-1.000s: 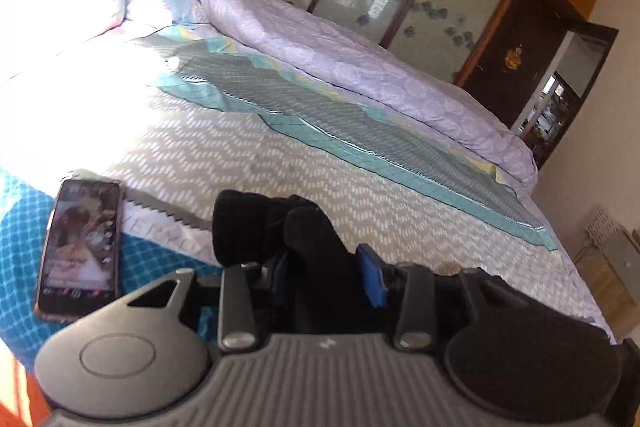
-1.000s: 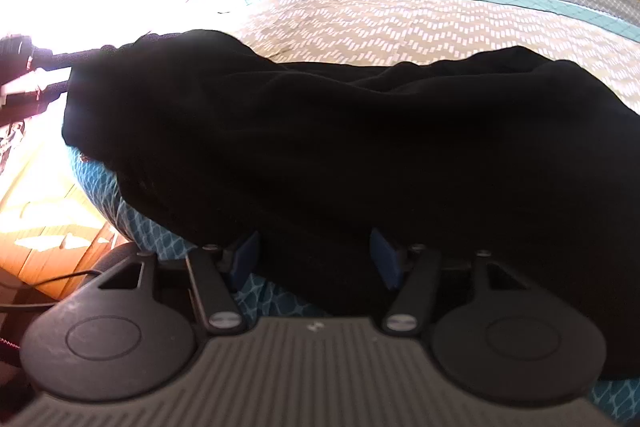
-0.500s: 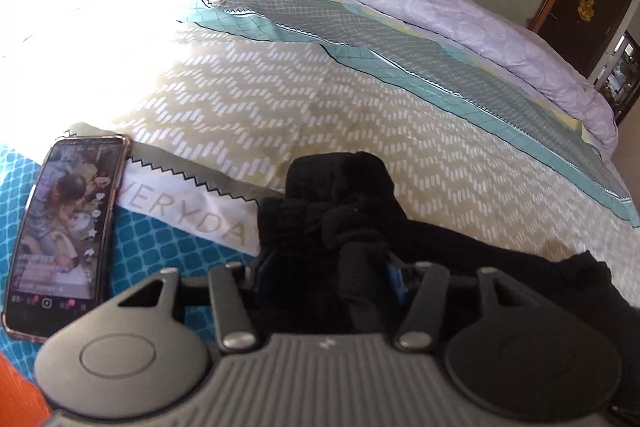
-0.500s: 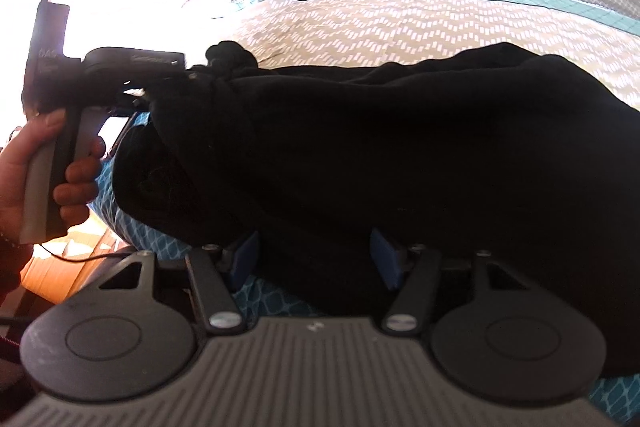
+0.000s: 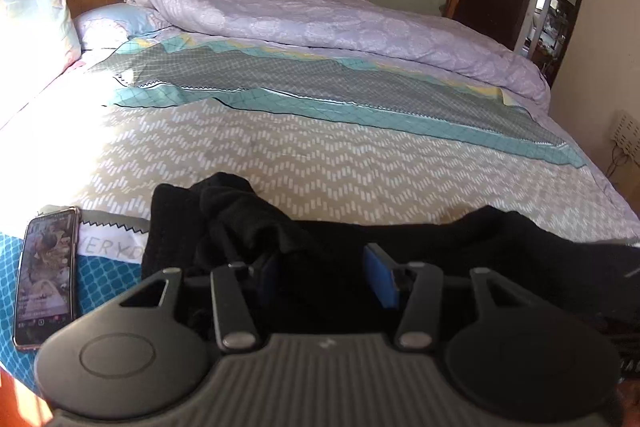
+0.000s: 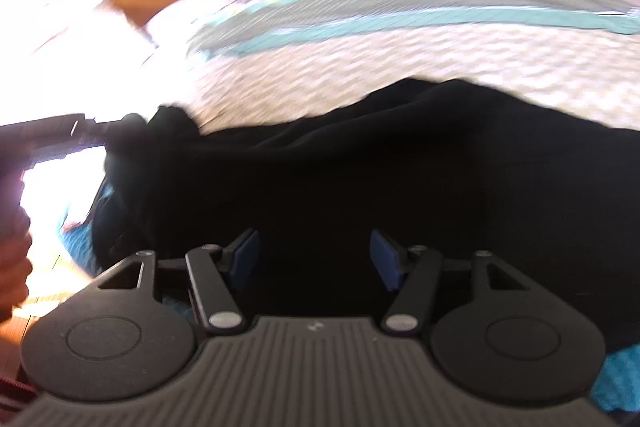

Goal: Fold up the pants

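Black pants (image 5: pixel 460 247) lie bunched along the near edge of the bed. In the left wrist view my left gripper (image 5: pixel 326 275) stands open, its blue pads apart with a heap of black cloth lying between and in front of them. In the blurred right wrist view the pants (image 6: pixel 400 179) fill the middle, and my right gripper (image 6: pixel 316 259) is open over them, pads wide apart. The left gripper's body (image 6: pixel 60 131) shows at the far left there, at the pants' end.
A phone (image 5: pixel 46 275) with a lit screen lies on the blue-patterned bed edge, left of the pants. The bedsheet (image 5: pixel 320 155) stretches beyond. A lilac duvet (image 5: pixel 340 27) and pillows (image 5: pixel 36 19) lie at the back, with a wardrobe behind.
My left gripper has opened and let the bunched pants end drop onto the bed; its view has levelled out. The right gripper's view has shifted and blurred; its pads stay apart.
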A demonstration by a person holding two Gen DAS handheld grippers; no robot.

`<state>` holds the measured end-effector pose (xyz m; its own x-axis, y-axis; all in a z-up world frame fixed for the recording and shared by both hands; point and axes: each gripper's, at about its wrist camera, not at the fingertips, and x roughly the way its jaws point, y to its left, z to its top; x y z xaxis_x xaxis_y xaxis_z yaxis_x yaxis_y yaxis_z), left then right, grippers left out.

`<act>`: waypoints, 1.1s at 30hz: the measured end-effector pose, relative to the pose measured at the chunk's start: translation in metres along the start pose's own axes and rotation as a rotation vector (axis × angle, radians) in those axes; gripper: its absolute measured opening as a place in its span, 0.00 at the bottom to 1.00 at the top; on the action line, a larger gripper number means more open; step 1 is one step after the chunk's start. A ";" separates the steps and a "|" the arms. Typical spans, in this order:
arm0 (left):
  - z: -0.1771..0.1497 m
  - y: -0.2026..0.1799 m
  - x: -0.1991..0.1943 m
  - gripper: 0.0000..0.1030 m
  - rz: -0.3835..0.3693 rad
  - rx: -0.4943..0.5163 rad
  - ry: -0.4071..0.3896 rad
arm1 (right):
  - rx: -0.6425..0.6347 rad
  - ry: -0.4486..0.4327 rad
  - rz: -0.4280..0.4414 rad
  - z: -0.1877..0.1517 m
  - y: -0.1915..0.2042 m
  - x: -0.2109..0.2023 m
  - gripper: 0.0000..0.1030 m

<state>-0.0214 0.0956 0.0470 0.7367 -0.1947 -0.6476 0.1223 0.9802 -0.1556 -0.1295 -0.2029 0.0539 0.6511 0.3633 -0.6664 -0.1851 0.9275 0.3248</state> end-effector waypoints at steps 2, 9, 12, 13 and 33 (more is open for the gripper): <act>-0.006 -0.005 0.006 0.44 0.003 0.022 0.024 | 0.033 -0.028 -0.037 0.001 -0.015 -0.012 0.62; -0.022 -0.013 0.027 0.46 0.058 0.101 0.079 | 0.098 -0.097 -0.195 0.001 -0.064 -0.044 0.62; -0.028 -0.008 0.039 0.43 0.084 0.121 0.096 | 0.160 -0.113 -0.227 0.001 -0.082 -0.048 0.62; -0.030 -0.006 0.043 0.41 0.096 0.131 0.099 | 0.178 -0.115 -0.236 0.001 -0.085 -0.046 0.62; -0.028 -0.028 0.016 0.47 0.005 0.126 0.094 | 0.179 -0.069 -0.173 -0.010 -0.074 -0.028 0.62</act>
<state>-0.0317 0.0638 0.0207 0.6728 -0.1863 -0.7159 0.2058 0.9767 -0.0608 -0.1415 -0.2803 0.0413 0.7114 0.1879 -0.6772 0.0631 0.9427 0.3277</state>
